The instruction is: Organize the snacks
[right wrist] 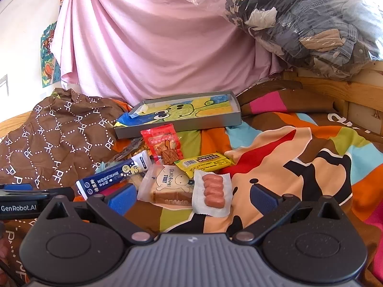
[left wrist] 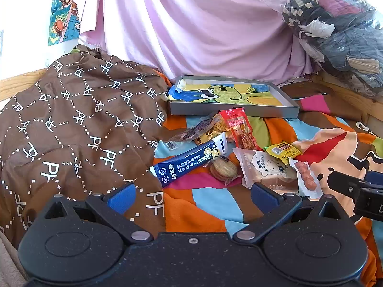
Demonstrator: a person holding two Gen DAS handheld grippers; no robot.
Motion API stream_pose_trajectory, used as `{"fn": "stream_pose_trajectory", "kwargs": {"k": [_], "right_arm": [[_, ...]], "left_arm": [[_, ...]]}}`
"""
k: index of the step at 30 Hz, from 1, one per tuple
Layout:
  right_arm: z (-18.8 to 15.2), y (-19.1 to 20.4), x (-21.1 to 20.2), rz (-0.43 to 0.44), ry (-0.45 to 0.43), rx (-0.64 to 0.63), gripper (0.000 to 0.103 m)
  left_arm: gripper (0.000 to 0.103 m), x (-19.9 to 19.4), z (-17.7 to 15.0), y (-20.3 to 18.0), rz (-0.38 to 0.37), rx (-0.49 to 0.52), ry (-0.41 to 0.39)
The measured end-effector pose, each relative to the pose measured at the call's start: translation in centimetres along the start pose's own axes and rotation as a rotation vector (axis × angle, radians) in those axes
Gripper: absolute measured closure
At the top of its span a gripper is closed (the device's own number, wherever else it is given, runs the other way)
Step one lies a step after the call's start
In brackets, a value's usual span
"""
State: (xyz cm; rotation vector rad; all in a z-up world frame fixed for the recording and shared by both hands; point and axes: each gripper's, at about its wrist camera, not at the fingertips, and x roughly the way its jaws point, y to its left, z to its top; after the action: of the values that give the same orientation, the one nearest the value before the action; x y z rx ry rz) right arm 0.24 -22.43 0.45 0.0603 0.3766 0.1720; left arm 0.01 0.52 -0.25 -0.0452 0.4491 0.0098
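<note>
Snacks: one toast pack (right wrist: pixel 167 186), one sausage pack (right wrist: pixel 213 192), one tray (right wrist: pixel 177 126).

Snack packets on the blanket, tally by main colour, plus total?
Red: 1, strip-snack packet
Yellow: 1, bar
Dark blue: 1, stick sachet
White or clear, contents showing: 3, toast, sausages, round biscuits
Brown and gold: at least 1, crumpled wrappers, overlapping, exact number unclear
Total: at least 7; none in the grey tray
</note>
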Motion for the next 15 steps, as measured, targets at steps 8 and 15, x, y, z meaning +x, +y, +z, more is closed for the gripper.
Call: {"fn": "stream_pose_trajectory", "kwargs": {"k": [8,15], "right_arm": [[0.05,-0.15,-0.03,0.001,-0.002,0.005,0.0],[0.04,-0.15,-0.04,-0.001,0.0,0.008,0.0]], "left_arm": [[0.001,0.09,0.0,-0.17,0.001,0.002,0.006],[0.001,0.16,-0.06,-0.21,0.003,-0.001,0.013]]}}
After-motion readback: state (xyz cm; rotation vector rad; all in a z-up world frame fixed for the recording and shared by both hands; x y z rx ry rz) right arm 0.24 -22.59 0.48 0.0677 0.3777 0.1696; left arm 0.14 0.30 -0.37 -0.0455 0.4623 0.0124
